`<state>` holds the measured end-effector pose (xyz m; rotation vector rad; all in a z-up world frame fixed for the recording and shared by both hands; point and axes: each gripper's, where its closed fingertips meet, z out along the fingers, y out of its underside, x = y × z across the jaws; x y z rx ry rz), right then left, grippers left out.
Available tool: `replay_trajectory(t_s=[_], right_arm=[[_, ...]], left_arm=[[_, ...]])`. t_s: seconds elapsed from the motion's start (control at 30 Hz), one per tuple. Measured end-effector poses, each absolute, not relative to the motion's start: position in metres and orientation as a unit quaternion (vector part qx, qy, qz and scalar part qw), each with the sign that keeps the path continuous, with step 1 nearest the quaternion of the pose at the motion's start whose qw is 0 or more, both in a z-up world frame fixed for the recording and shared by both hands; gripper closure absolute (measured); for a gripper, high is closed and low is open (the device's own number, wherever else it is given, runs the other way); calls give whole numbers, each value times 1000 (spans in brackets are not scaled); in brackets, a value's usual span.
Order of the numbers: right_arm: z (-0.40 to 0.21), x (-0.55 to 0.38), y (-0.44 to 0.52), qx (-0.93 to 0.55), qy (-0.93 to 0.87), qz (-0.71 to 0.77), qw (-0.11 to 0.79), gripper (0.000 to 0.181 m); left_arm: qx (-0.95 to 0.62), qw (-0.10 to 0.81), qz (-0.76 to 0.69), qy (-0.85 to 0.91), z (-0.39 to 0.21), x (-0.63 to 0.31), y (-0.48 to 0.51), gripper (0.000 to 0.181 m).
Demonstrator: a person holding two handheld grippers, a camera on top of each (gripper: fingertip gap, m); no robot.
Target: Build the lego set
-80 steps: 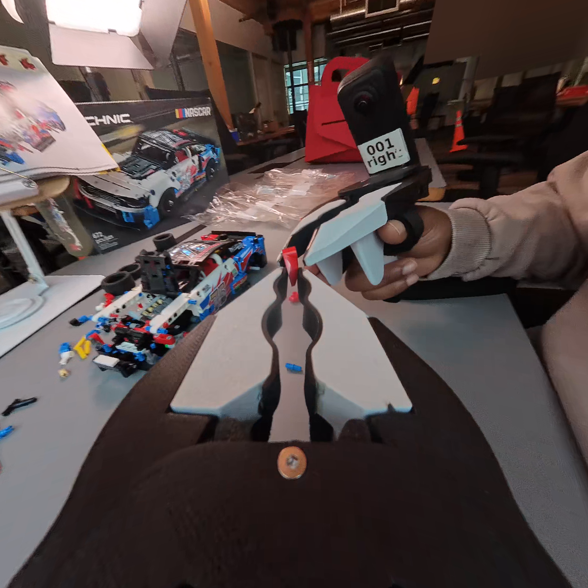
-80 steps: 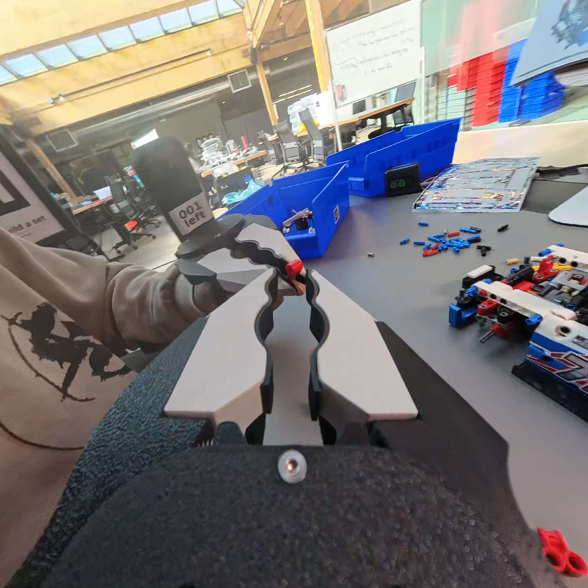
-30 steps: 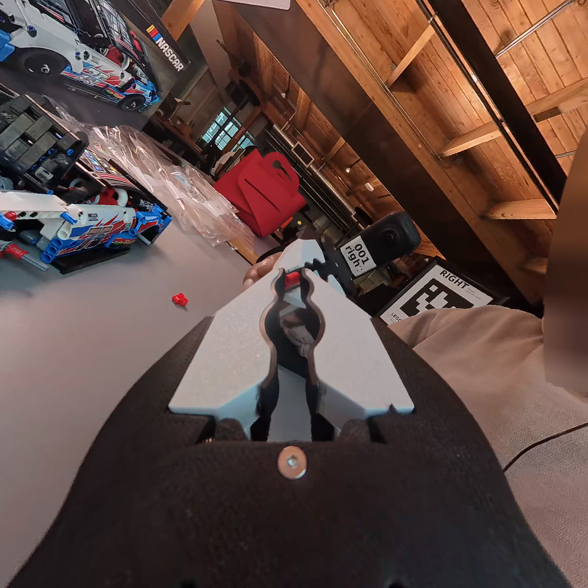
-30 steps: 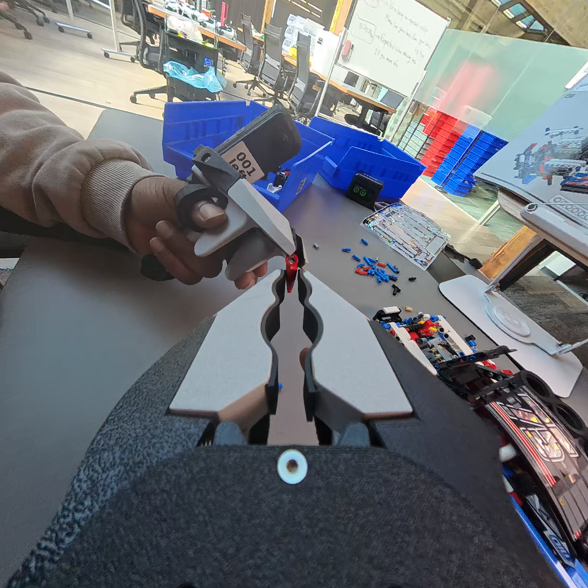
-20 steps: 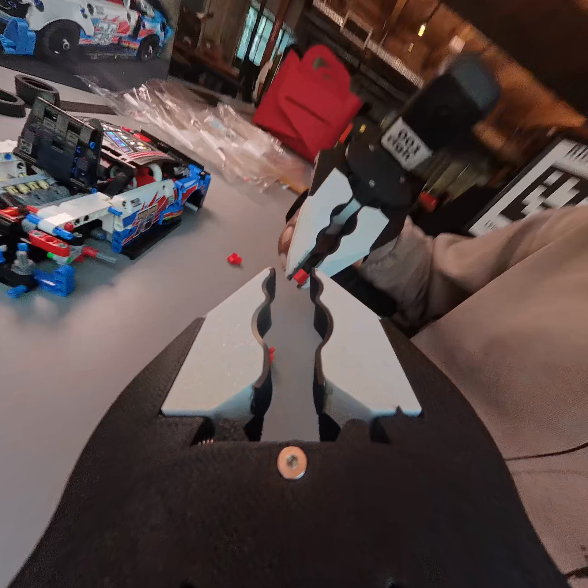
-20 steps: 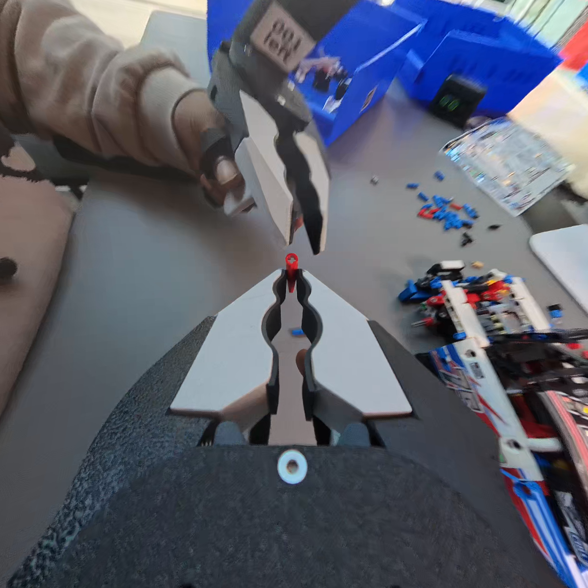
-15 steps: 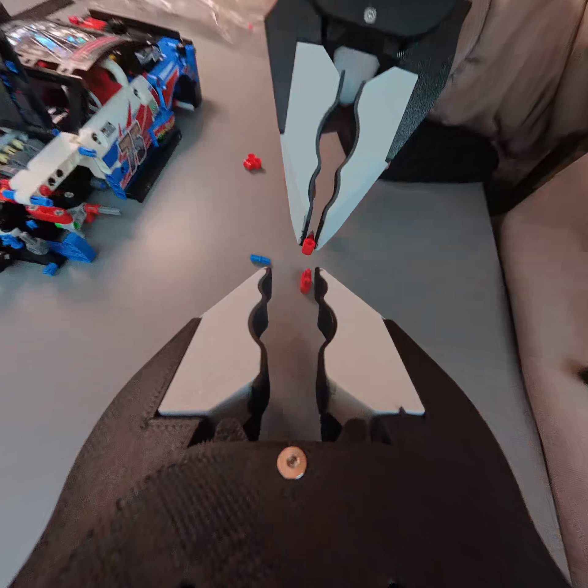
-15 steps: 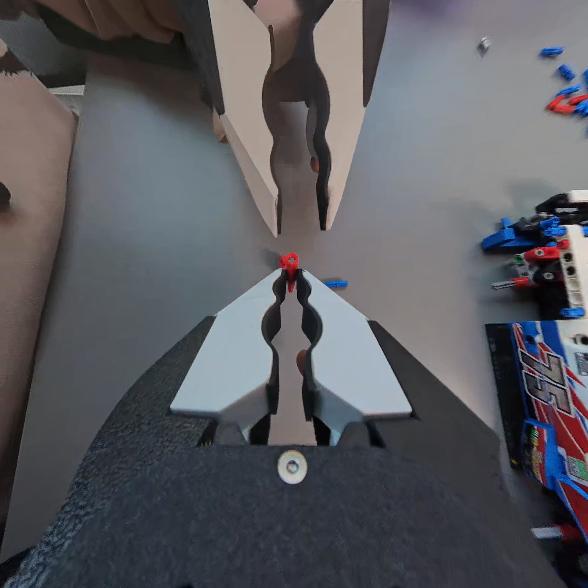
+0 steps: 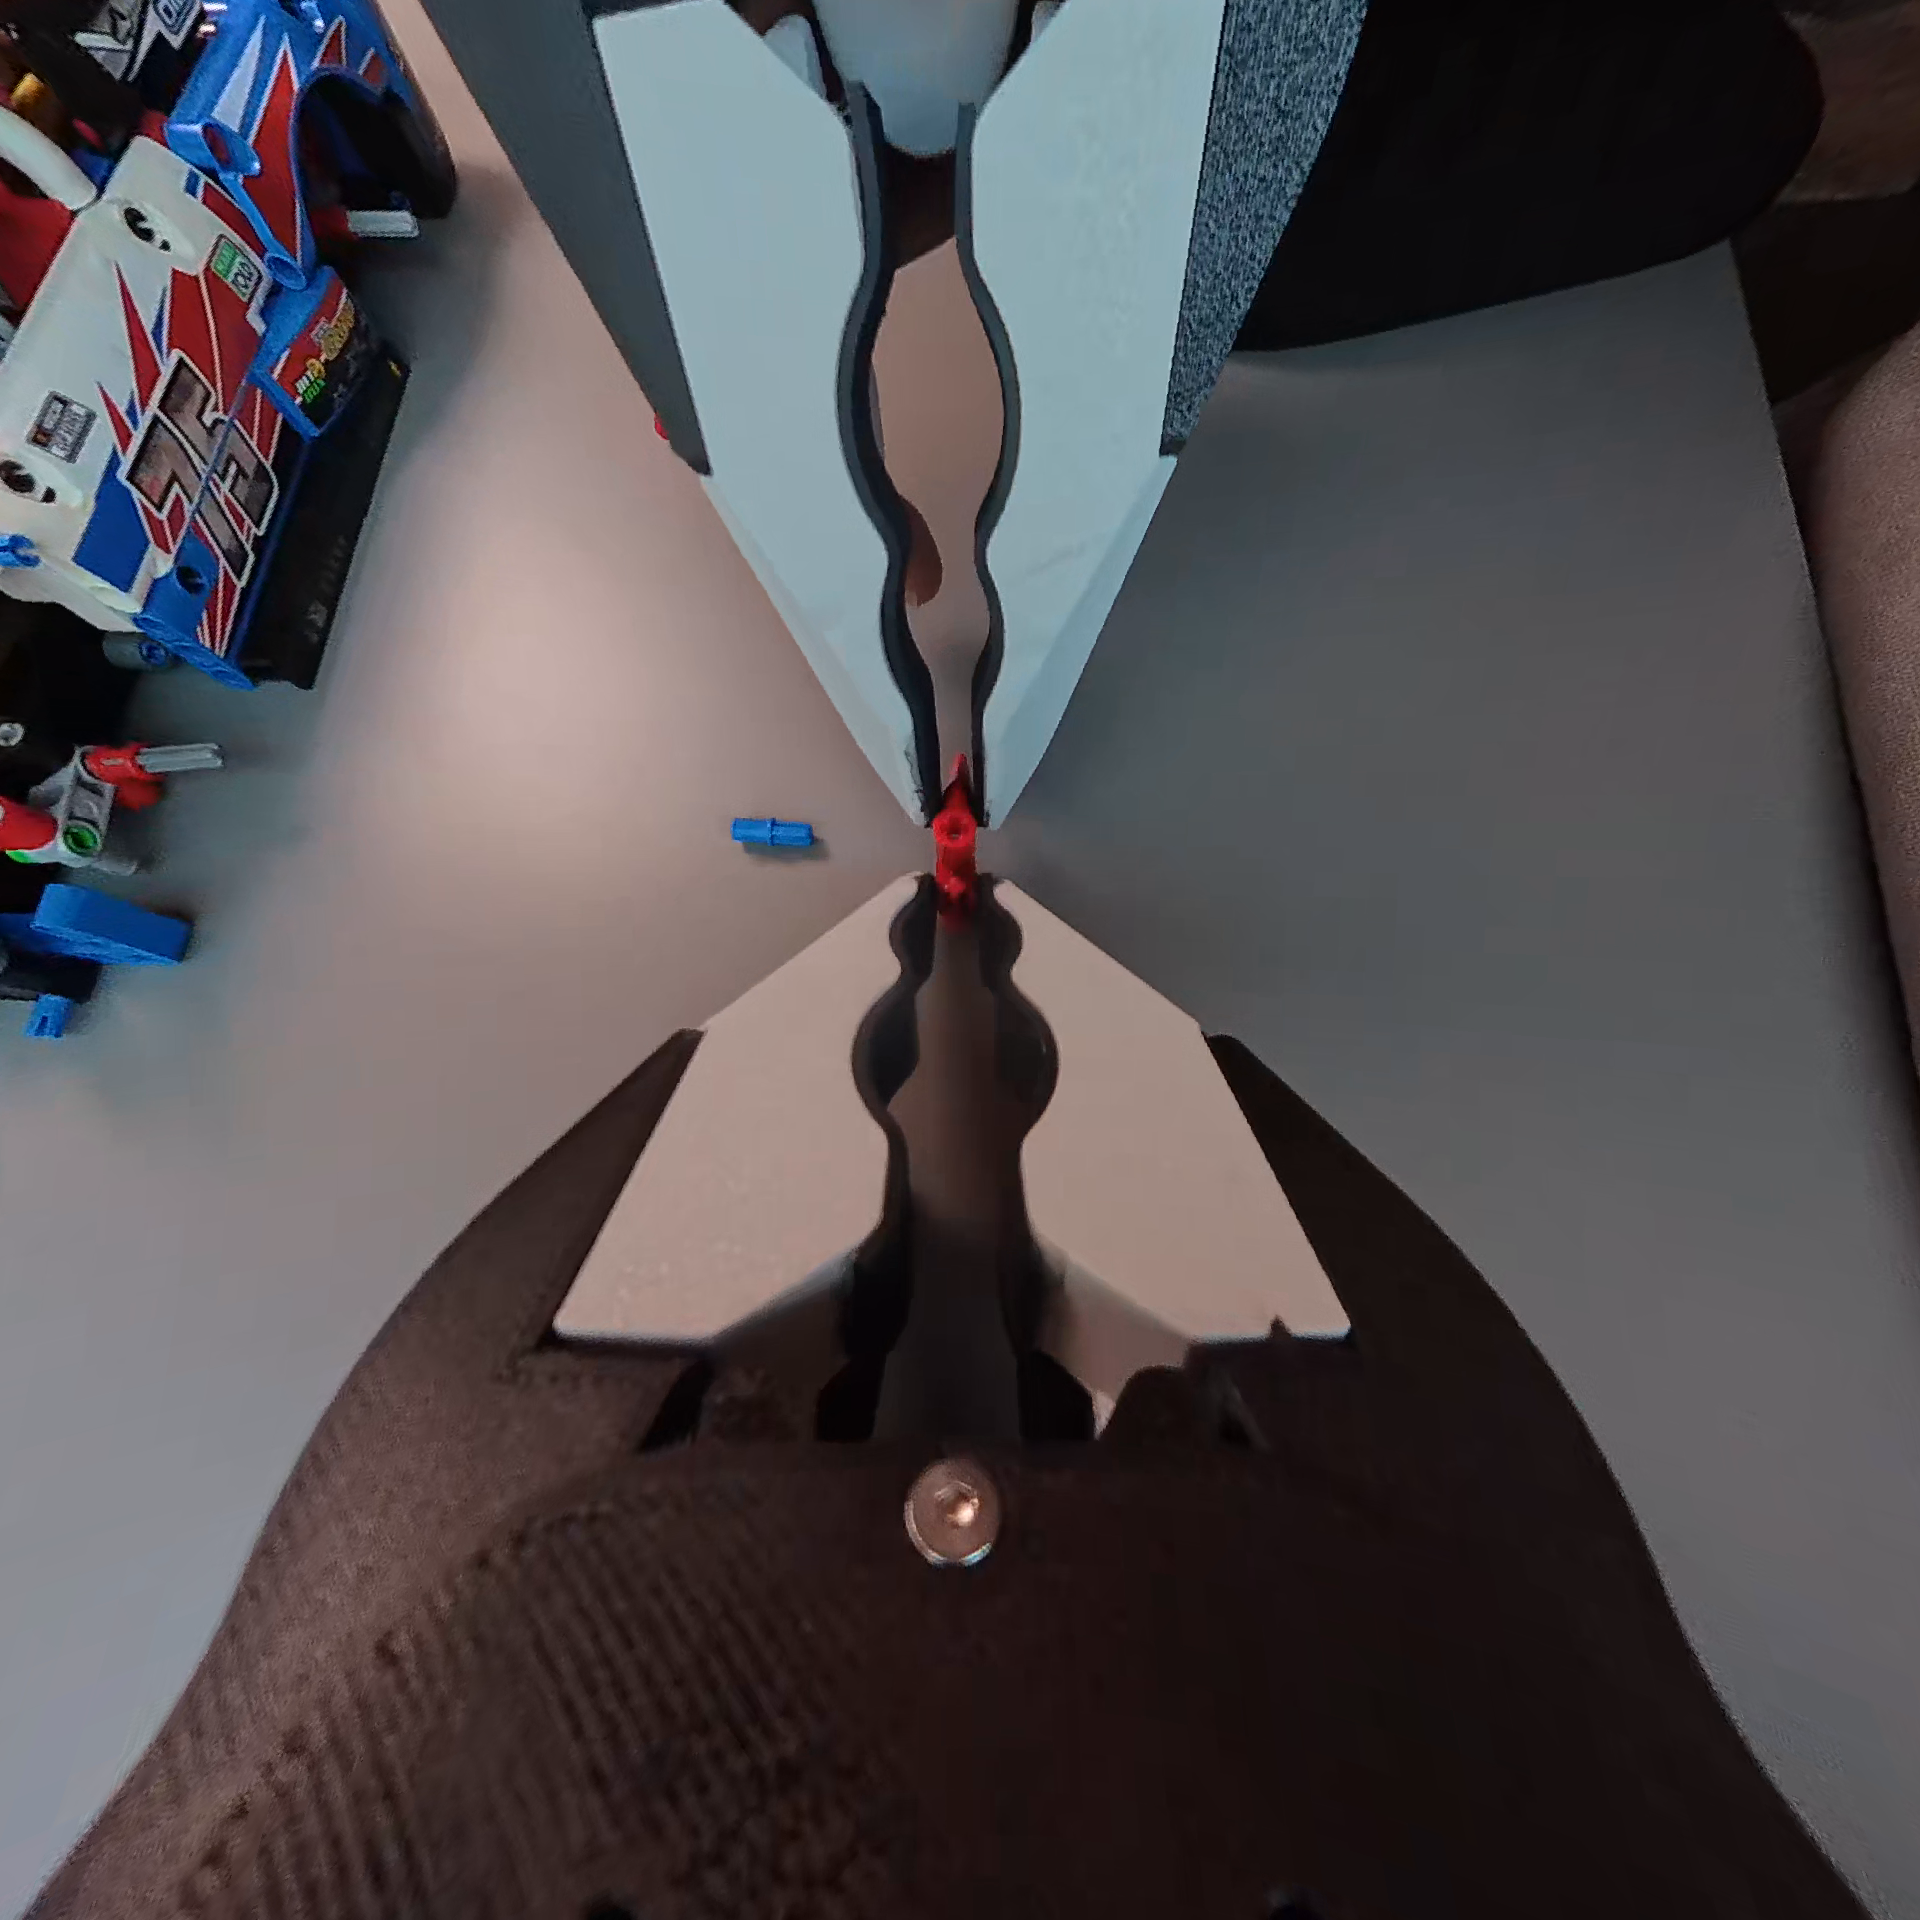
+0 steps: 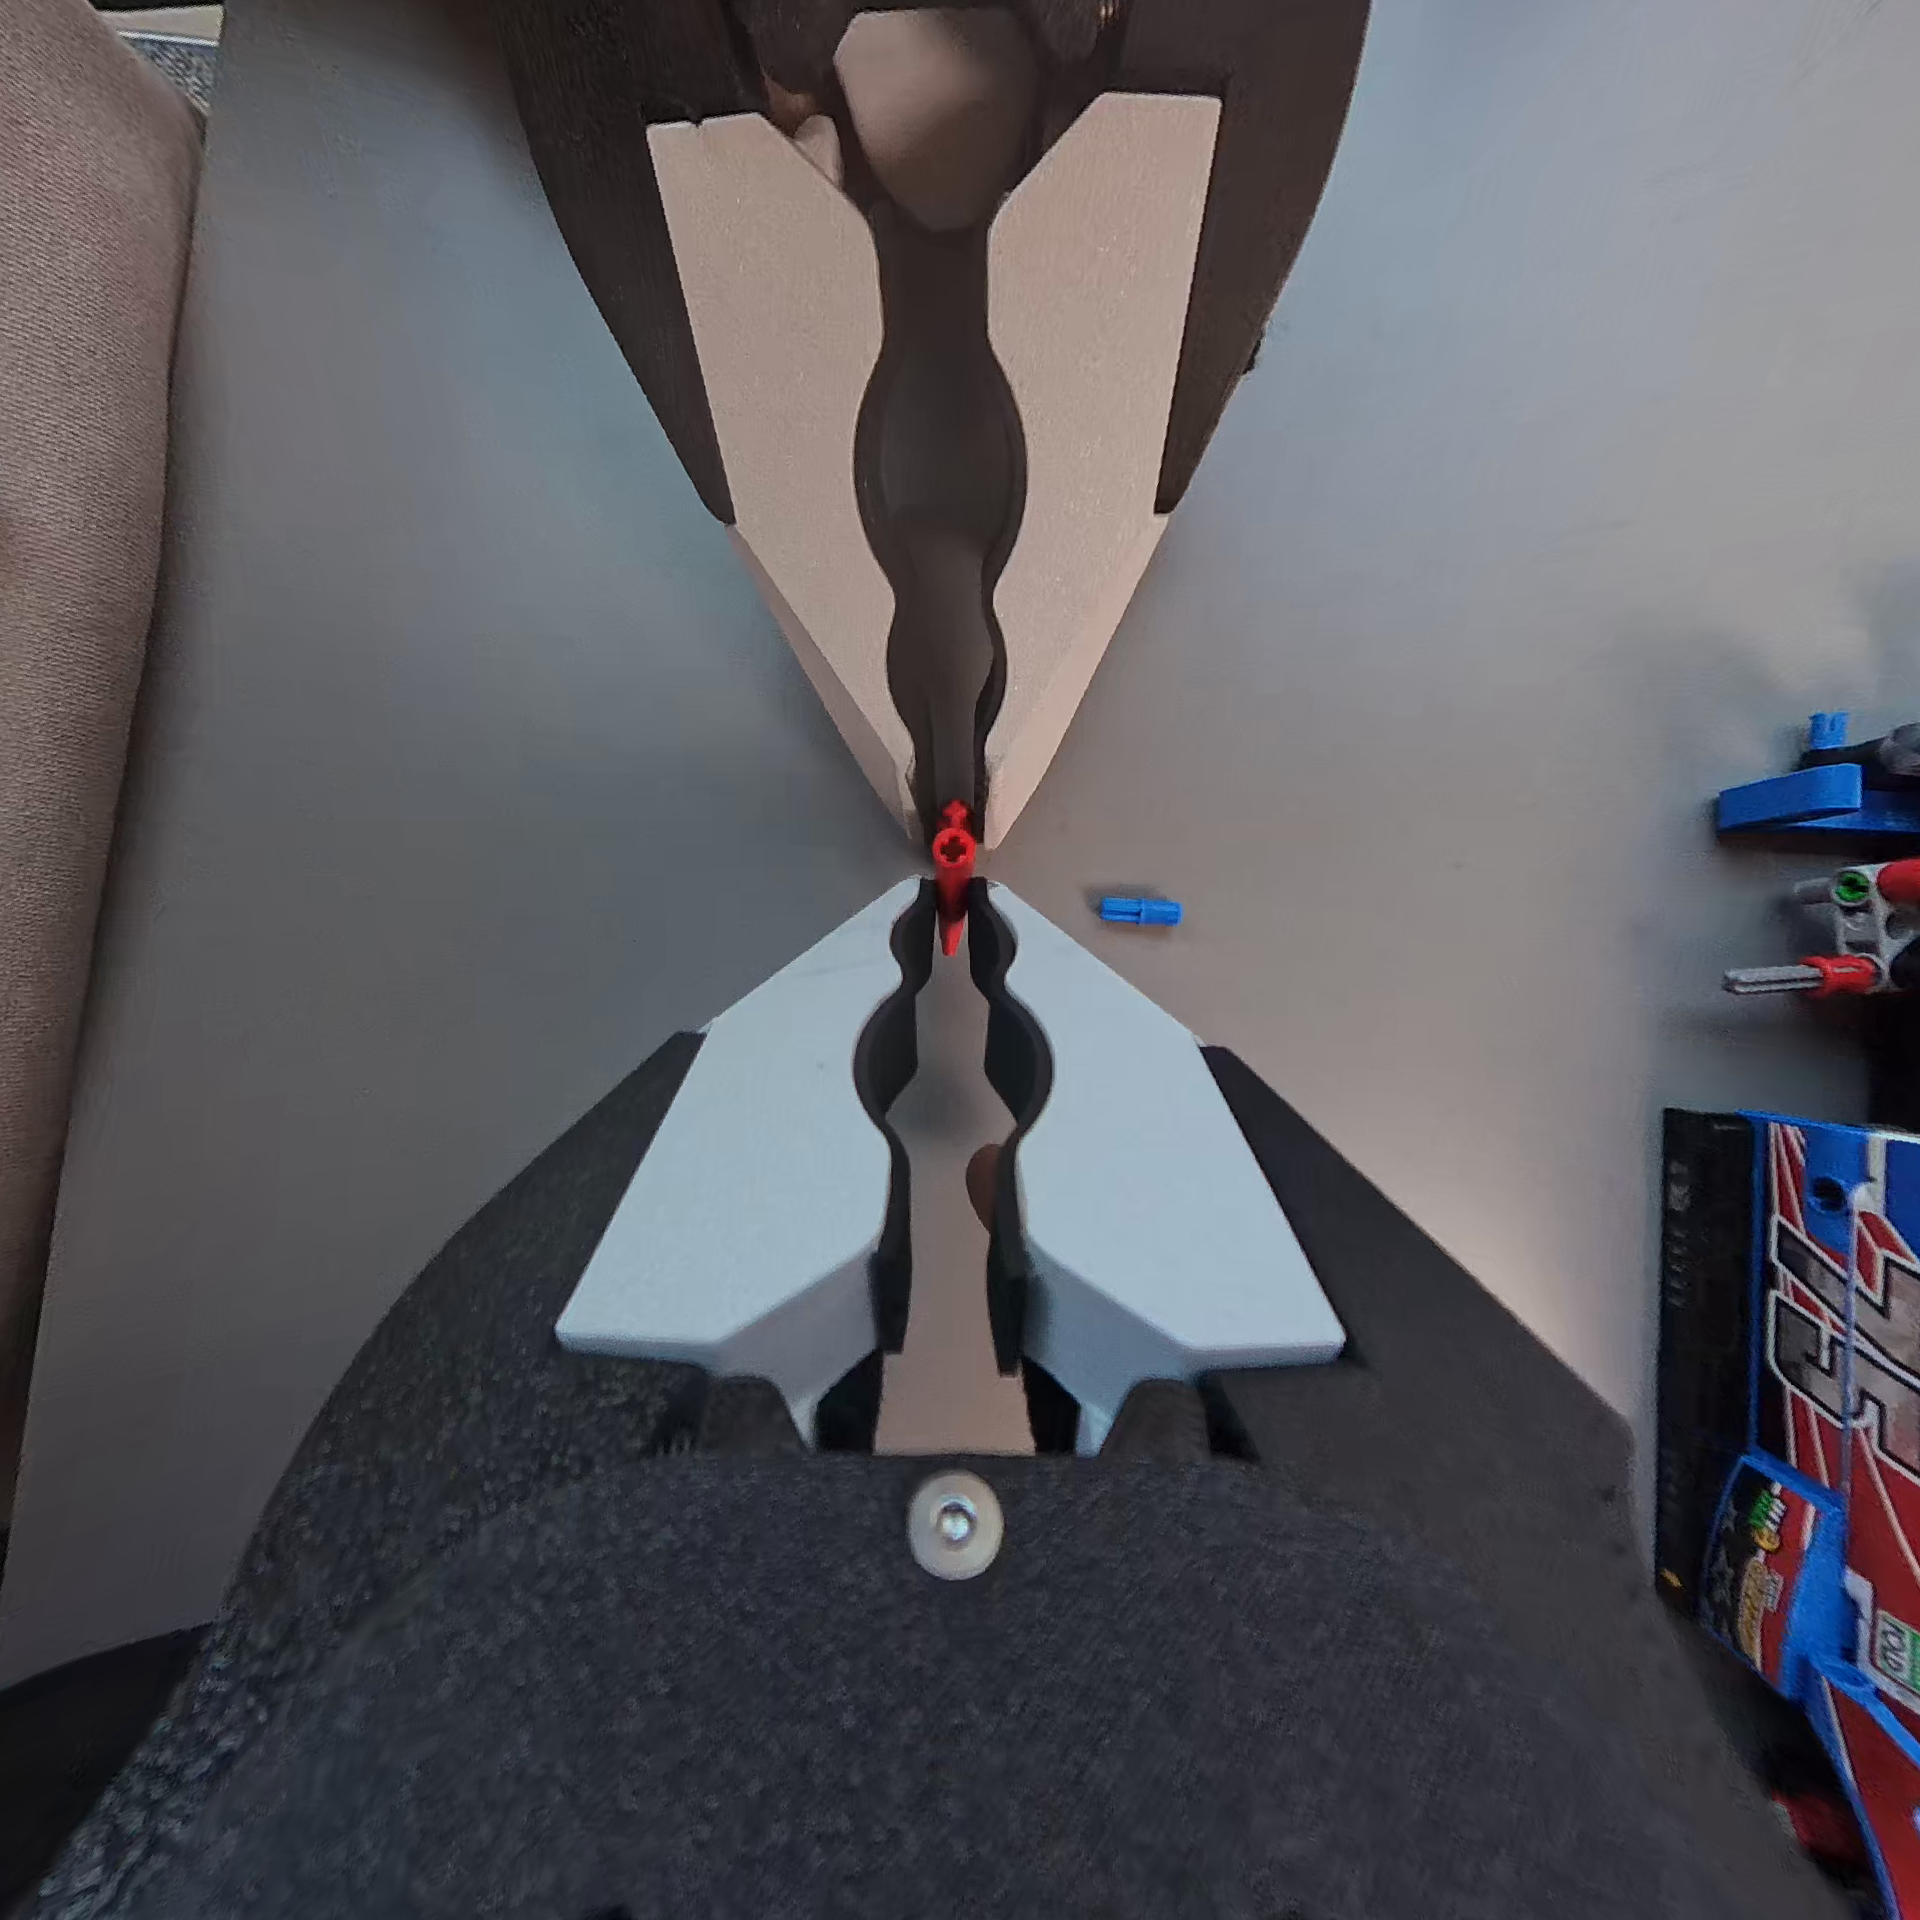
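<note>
Both grippers point down at the grey table (image 9: 1403,727) and meet tip to tip. My left gripper (image 9: 954,885) is shut on a small red piece (image 9: 954,902); it comes in from the top of the right wrist view (image 10: 951,821). My right gripper (image 10: 951,896) is shut on a red connector (image 10: 953,850) with a cross-hole head and a pointed tail between its tips; it comes in from the top of the left wrist view (image 9: 956,805). The two red pieces touch end to end. The part-built race car (image 9: 156,416) lies at the left, also in the right wrist view (image 10: 1818,1403).
A blue pin (image 9: 771,831) lies on the table just beside the tips, also in the right wrist view (image 10: 1140,910). A blue wedge (image 9: 104,925) and loose axle parts (image 9: 114,774) sit by the car. A person's beige clothing (image 10: 83,623) borders the table edge. Left tips and right tips are each some 15 cm from the part-built race car (image 9: 156,416).
My left gripper has closed on the small red piece that lay by its tip. The two grippers have come together, so the red pieces now meet above the table.
</note>
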<state>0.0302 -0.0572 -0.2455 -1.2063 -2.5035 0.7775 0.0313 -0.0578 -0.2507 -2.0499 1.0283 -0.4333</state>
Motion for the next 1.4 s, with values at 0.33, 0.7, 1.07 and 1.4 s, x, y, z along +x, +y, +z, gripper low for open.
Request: replay_trajectory(t_s=[0.33,0.7,1.07,1.4], right_arm=[[-247,31,-59,-413,-868,253,108,177],[-248,30,-61,-407,-872,253,103,177],[-248,30,-63,-406,-862,283,111,177],[-247,29,-63,-400,-850,311,141,177]], left_arm=[[-800,404,-182,405,-246,33,-58,169],[-792,418,-197,400,-238,37,-58,175],[-802,403,-202,392,-241,35,-60,175],[-804,397,-203,395,-242,34,-61,175]])
